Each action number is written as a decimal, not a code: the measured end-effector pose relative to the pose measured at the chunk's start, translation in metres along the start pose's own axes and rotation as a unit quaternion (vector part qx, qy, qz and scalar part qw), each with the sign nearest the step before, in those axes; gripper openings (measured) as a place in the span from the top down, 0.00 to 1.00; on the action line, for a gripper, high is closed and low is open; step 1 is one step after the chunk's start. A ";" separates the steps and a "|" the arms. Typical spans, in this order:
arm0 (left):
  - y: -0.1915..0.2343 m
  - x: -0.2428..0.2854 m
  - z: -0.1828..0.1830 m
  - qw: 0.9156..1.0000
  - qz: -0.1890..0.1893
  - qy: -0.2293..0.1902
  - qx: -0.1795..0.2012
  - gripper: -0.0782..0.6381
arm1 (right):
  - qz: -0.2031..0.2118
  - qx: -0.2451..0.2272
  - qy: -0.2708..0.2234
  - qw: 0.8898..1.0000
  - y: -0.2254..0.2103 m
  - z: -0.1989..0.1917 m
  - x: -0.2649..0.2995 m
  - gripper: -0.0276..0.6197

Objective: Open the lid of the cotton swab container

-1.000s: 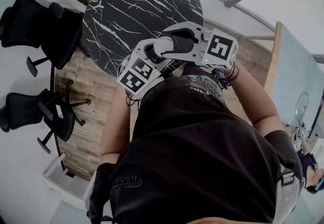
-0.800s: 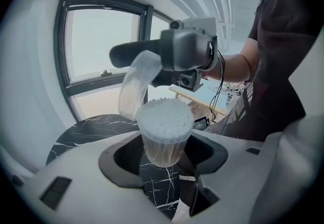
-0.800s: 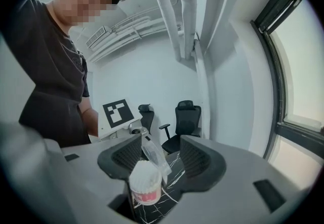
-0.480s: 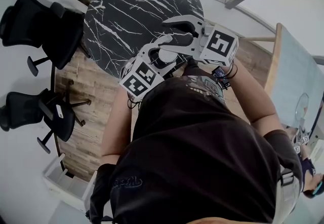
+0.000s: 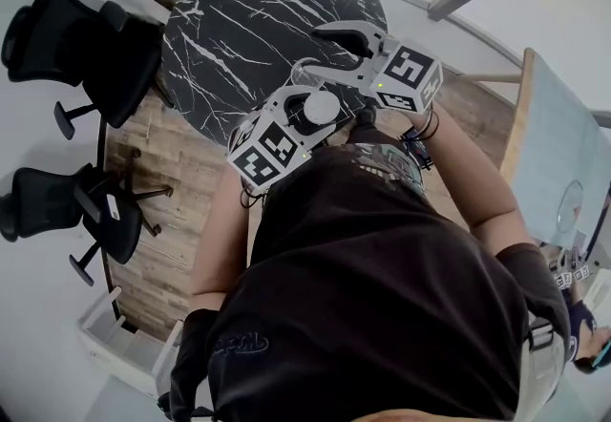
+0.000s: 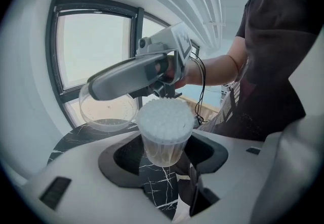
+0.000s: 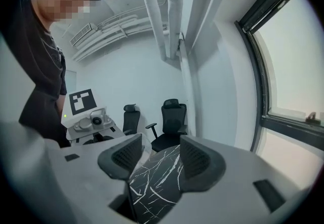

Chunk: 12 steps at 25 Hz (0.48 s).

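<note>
Bright, even daylight; heavy fisheye warp, dark vignetted corners, soft edges.

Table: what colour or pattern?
The table is black marble with white veins; head view shows it best.

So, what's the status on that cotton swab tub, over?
Left gripper clamped on swab container. Right gripper holds clear lid, off to the side. Swabs exposed. Nothing in the way.

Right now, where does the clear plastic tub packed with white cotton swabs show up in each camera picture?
Head view: the clear plastic tub of white cotton swabs sits just above centre, between the left gripper's jaws.
Left gripper view: the tub is dead centre, lid off.
Right gripper view: I cannot make it out.
Shared landmark: the round black marble table.
</note>
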<state>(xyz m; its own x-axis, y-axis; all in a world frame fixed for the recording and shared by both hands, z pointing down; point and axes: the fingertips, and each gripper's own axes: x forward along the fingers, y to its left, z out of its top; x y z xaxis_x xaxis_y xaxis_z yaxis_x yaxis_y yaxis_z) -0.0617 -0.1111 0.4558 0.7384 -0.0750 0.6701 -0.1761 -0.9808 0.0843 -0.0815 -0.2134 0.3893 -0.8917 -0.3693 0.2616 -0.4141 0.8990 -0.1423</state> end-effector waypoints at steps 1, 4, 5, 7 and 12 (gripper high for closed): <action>-0.001 -0.001 0.000 1.000 0.000 -0.001 0.001 0.53 | -0.001 0.002 0.003 1.000 -0.001 -0.003 0.001 0.57; -0.003 -0.001 0.001 1.000 0.000 -0.003 0.001 0.53 | -0.005 0.003 0.010 1.000 -0.002 -0.009 0.004 0.57; -0.003 -0.002 0.001 1.000 0.000 -0.004 0.001 0.53 | -0.006 0.004 0.012 1.000 -0.002 -0.011 0.004 0.57; -0.003 -0.002 0.001 1.000 0.001 -0.004 -0.001 0.53 | -0.007 0.006 0.012 1.000 -0.002 -0.012 0.004 0.57; -0.005 0.001 -0.001 1.000 -0.003 -0.005 -0.010 0.53 | -0.008 0.004 0.009 1.000 0.000 -0.011 0.002 0.57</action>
<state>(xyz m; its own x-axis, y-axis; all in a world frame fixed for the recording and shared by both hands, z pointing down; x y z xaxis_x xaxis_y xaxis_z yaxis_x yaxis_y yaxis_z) -0.0608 -0.1065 0.4564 0.7462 -0.0718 0.6619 -0.1854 -0.9772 0.1031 -0.0814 -0.2120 0.4000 -0.8819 -0.3786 0.2810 -0.4292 0.8913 -0.1460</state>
